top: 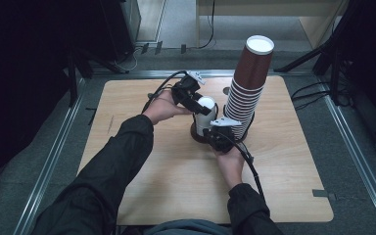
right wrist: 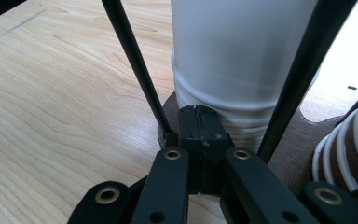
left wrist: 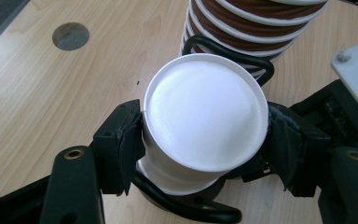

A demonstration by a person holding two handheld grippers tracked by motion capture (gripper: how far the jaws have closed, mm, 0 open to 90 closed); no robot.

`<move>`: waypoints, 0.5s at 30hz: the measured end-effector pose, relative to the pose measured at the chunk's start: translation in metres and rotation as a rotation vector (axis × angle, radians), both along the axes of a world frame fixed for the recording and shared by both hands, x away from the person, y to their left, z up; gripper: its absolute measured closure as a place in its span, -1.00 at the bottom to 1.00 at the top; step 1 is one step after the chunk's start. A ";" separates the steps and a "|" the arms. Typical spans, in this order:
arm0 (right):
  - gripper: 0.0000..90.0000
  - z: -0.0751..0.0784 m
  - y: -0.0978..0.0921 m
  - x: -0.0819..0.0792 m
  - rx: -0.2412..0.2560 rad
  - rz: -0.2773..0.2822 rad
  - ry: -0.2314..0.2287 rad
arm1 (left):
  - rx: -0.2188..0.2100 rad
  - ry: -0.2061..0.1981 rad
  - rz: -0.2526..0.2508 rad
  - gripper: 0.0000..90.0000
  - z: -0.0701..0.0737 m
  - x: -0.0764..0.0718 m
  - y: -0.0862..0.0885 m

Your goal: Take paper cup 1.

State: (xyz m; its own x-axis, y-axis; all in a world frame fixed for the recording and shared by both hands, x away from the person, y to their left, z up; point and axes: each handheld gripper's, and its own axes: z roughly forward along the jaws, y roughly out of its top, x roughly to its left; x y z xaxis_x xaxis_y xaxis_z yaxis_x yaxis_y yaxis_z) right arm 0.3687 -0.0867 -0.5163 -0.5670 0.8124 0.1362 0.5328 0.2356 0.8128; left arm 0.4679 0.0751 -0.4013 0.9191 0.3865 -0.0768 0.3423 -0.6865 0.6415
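A short stack of white paper cups (top: 206, 108) stands upside down in a black wire stand on a brown base (right wrist: 289, 154). My left gripper (top: 199, 102) is shut on the top white cup (left wrist: 205, 121), one pad (left wrist: 123, 144) on each side just under its upturned bottom. My right gripper (top: 216, 134) sits low at the near edge of the base, its jaws pressed together (right wrist: 198, 126) right in front of the white cups (right wrist: 242, 56), between two wire uprights (right wrist: 135, 70). A tall leaning stack of brown cups (top: 247, 83) fills the neighbouring holder.
The stand sits mid-table on a light wooden tabletop (top: 142, 161) with a round hole (top: 225, 91) behind it. The brown stack (left wrist: 256, 23) rises close to the right of the white cups. Dark floor, cables and furniture legs surround the table.
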 end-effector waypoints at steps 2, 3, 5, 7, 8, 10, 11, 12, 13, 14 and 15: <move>1.00 0.000 0.000 0.001 0.004 0.002 0.002 | 0.000 -0.005 0.007 -0.25 0.001 0.000 0.001; 1.00 0.000 0.000 0.001 0.006 0.002 0.002 | 0.001 -0.006 0.007 -0.25 0.002 0.000 0.001; 1.00 0.000 0.000 0.001 0.006 0.002 0.003 | 0.006 -0.012 0.006 -0.24 0.003 -0.001 0.000; 1.00 0.000 0.000 0.001 0.007 0.003 0.004 | 0.007 -0.018 0.007 -0.23 0.005 -0.001 -0.001; 1.00 0.000 0.000 0.001 0.006 0.004 0.004 | 0.006 -0.020 0.010 -0.23 0.007 -0.001 -0.001; 1.00 0.000 0.000 0.001 0.005 0.004 0.003 | 0.004 -0.026 0.005 -0.22 0.011 -0.002 -0.001; 1.00 0.000 0.000 0.001 0.005 0.005 0.003 | 0.010 -0.031 0.004 -0.22 0.012 -0.003 -0.001; 1.00 0.000 0.000 0.001 0.003 0.005 0.002 | 0.005 -0.035 0.002 -0.22 0.014 -0.003 -0.001; 1.00 0.000 0.000 0.001 0.004 0.005 0.003 | 0.006 -0.039 0.001 -0.22 0.016 -0.004 -0.001; 1.00 0.000 0.000 0.001 0.005 0.005 0.003 | 0.005 -0.041 0.002 -0.22 0.018 -0.004 -0.001; 1.00 0.000 0.000 0.001 0.006 0.005 0.003 | 0.006 -0.041 0.003 -0.22 0.021 -0.005 -0.001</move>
State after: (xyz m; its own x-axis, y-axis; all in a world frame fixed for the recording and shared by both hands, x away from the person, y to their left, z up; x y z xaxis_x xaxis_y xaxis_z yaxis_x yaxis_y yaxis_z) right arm 0.3696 -0.0869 -0.5166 -0.5709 0.8085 0.1427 0.5336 0.2334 0.8129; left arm 0.4634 0.0737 -0.3804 0.9202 0.3897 -0.0367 0.3178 -0.6891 0.6513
